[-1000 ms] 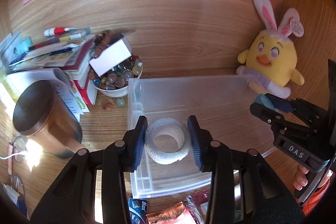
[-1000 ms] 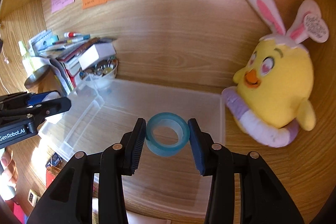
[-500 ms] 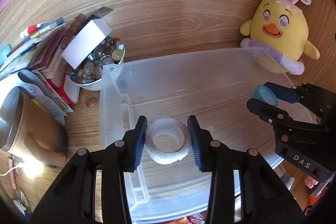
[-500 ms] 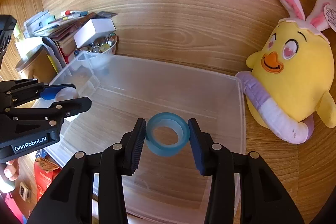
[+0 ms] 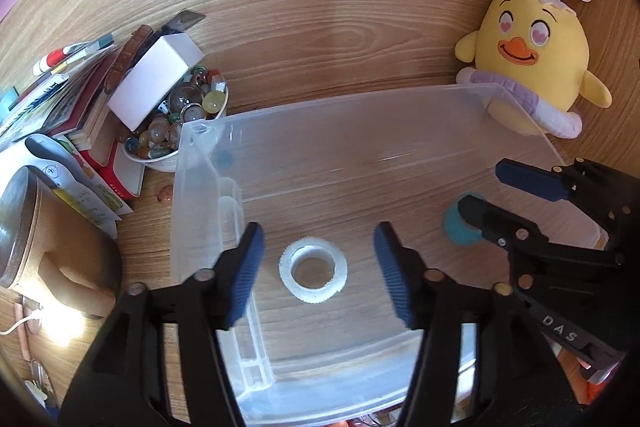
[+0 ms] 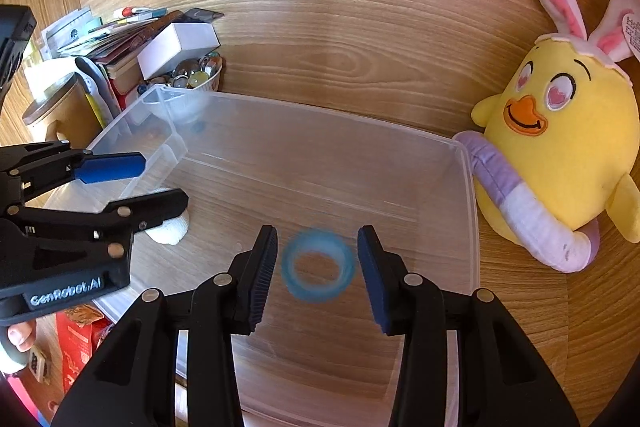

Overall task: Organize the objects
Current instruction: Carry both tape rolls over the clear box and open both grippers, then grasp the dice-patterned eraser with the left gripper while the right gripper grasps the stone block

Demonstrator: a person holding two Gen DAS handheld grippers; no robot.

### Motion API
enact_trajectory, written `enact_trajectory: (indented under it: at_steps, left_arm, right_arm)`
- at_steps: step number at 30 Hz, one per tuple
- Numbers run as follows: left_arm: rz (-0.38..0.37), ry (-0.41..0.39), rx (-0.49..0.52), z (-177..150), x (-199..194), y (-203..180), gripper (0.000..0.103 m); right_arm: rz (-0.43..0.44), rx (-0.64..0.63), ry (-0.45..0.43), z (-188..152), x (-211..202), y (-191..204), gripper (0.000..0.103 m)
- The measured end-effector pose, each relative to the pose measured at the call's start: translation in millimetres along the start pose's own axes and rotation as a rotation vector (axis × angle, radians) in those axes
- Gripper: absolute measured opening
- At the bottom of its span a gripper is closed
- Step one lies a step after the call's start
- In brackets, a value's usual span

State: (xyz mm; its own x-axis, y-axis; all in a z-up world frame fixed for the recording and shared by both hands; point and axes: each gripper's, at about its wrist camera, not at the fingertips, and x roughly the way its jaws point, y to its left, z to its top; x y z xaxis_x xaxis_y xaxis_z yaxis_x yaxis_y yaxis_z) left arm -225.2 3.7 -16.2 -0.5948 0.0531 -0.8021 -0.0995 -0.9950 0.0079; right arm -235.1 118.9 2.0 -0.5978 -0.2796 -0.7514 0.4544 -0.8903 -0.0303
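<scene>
1. Left tool: jaws opening, set wide, pads clear of the white tape roll on both sides. Nothing gripped.
2. White tape roll lies flat on the floor of the clear bin, near its left end.
3. Right tool: jaws opening, narrow gap at each pad. Blue tape roll sits between them, blurred, not clamped, over the bin's floor.
4. Bin stands on the table.
5. Further back left: bowl of marbles, white box on top.
6. Right of the bin: yellow chick plush, touching its rim.
</scene>
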Motion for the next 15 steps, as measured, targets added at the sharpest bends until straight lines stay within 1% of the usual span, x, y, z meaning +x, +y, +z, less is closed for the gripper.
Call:
enact_trajectory:
  at_steps: [1, 3, 5, 7, 10, 12, 15]
  left_arm:
    - [0.000, -0.004, 0.001, -0.6, -1.1, 0.2, 0.063]
    - [0.001, -0.009, 0.001, 1.1, -2.6, -1.6, 0.064]
    - [-0.001, -0.015, -0.006, 2.0, -7.3, -0.9, 0.066]
    - [-0.007, -0.025, -0.020, 2.1, -14.7, 2.2, 0.075]
    - [-0.013, -0.048, -0.037, 1.0, -28.5, 7.1, 0.076]
    - [-0.011, -0.064, -0.041, 1.1, -37.8, 8.4, 0.076]
    - [-0.012, -0.087, -0.044, -2.4, -54.7, 11.2, 0.078]
  right_arm:
    - [0.002, -0.001, -0.001, 0.1, -0.8, 0.4, 0.043]
    - [0.002, -0.001, -0.011, -0.1, -3.7, 0.4, 0.053]
    - [-0.007, -0.003, -0.029, -0.1, -8.8, 0.3, 0.057]
    - [-0.011, -0.001, -0.045, 0.5, -14.1, -0.3, 0.061]
    - [-0.008, 0.008, -0.062, 1.8, -21.9, -2.4, 0.067]
    - [-0.007, 0.017, -0.075, 3.1, -28.1, -3.6, 0.073]
    - [-0.019, 0.020, -0.107, 3.1, -45.5, -4.9, 0.075]
